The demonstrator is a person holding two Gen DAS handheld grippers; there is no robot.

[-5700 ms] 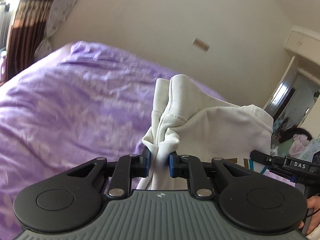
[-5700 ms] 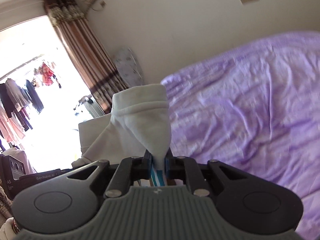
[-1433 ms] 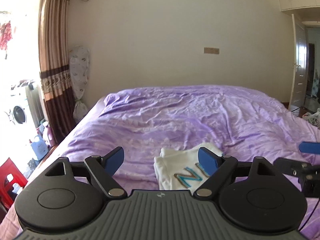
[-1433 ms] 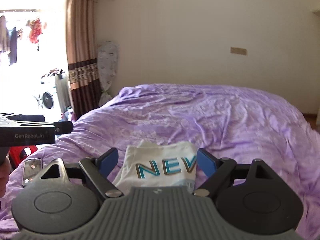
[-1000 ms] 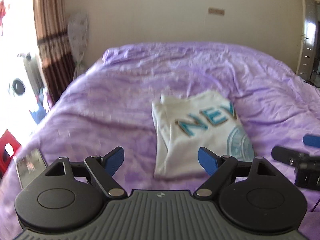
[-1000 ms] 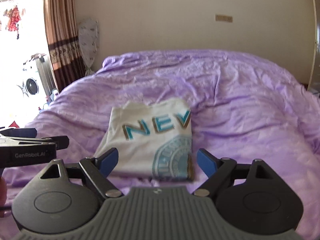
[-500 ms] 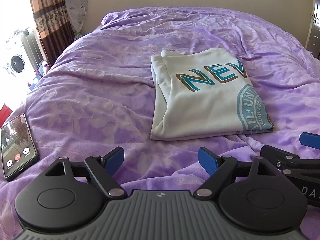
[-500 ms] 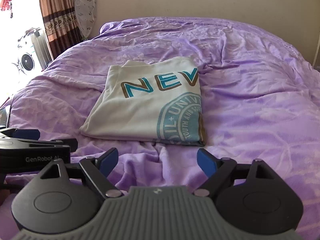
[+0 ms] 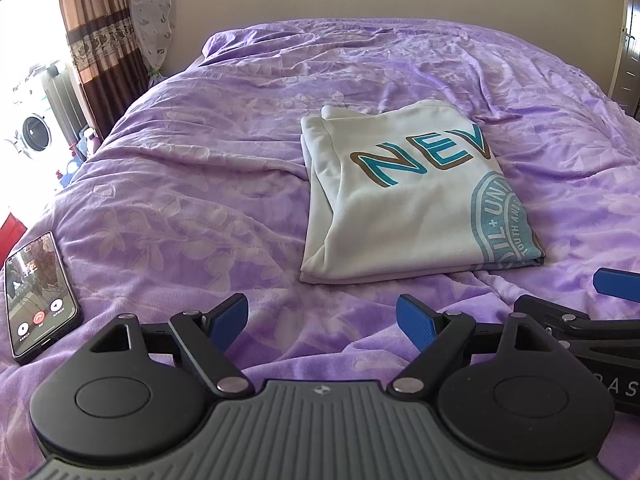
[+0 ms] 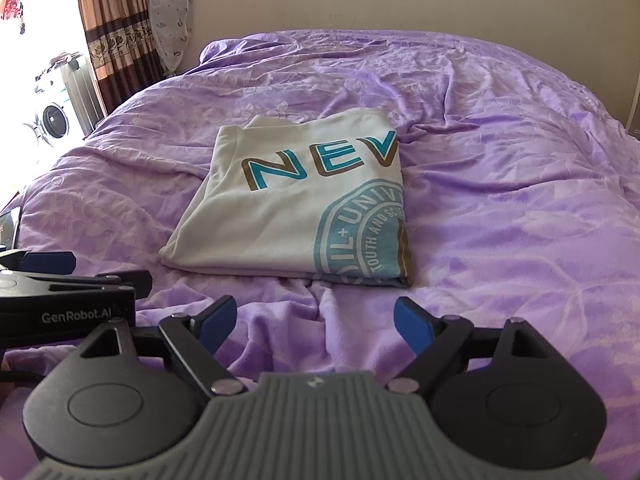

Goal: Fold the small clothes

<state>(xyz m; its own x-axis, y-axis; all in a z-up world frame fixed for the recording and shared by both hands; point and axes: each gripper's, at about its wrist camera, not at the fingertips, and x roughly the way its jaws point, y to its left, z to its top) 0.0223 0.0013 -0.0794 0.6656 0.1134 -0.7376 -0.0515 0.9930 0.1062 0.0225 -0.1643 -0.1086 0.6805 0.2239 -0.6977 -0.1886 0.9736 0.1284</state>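
Since a few seconds ago both grippers have let go of the white shirt [image 9: 404, 200], which now lies folded flat on the purple bedspread [image 9: 200, 184], print up. The left gripper [image 9: 322, 316] and right gripper [image 10: 314, 318] hover just short of its near edge, jaws spread wide and empty. A phone [image 9: 38, 294] lies at the bed's left edge.

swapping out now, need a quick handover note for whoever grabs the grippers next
Left gripper: open, empty, hovering near the bed edge.
Right gripper: open, empty, alongside it.
White T-shirt: folded into a flat rectangle, print up, lying on the purple bedspread, touching neither gripper.
Phone: on the bedspread to the left, screen lit.
Done: this shirt looks folded.
Left: no other clothes in view; find the next piece.
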